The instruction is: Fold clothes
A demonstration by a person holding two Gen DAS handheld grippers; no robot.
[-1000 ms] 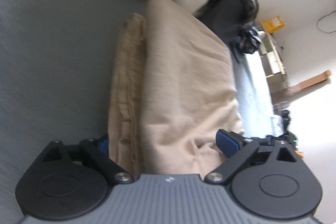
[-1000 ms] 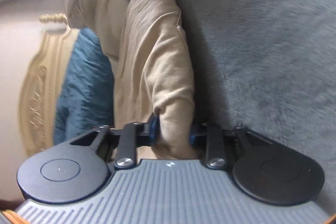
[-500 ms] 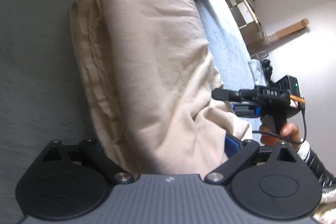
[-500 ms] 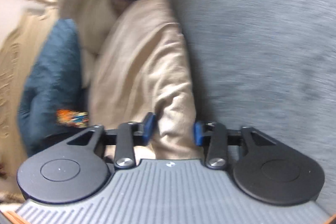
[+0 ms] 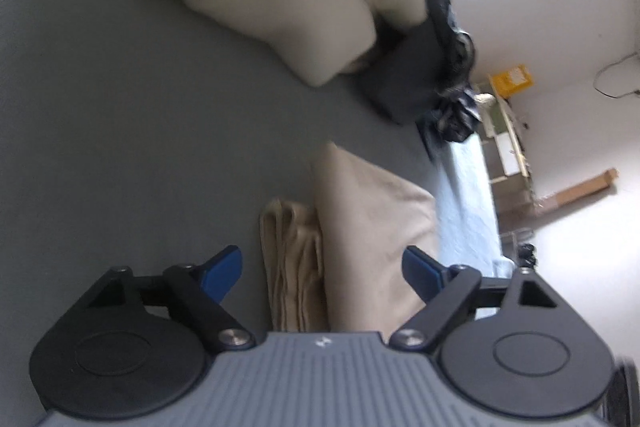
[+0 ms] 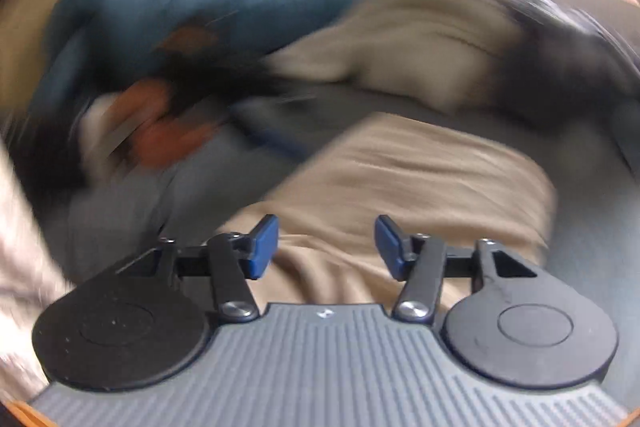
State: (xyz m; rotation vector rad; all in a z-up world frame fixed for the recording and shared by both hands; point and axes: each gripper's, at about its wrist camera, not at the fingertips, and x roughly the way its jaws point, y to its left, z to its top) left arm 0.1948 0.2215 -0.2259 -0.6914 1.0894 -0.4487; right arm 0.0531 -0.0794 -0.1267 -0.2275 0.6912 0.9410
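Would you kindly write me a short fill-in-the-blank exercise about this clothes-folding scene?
1. The folded garment lying before the left hand-held gripper is ____ in colour.
2. The fingers' pads of the right hand-held gripper are ____ in colour.
3. The folded garment rests on a ____ surface.

Missing words: beige; blue; grey

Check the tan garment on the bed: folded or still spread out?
Folded. The tan garment lies as a compact bundle on the grey bed cover, with stacked layer edges showing along its left side in the left wrist view.

Daylight glares top right; right wrist view smeared by motion blur
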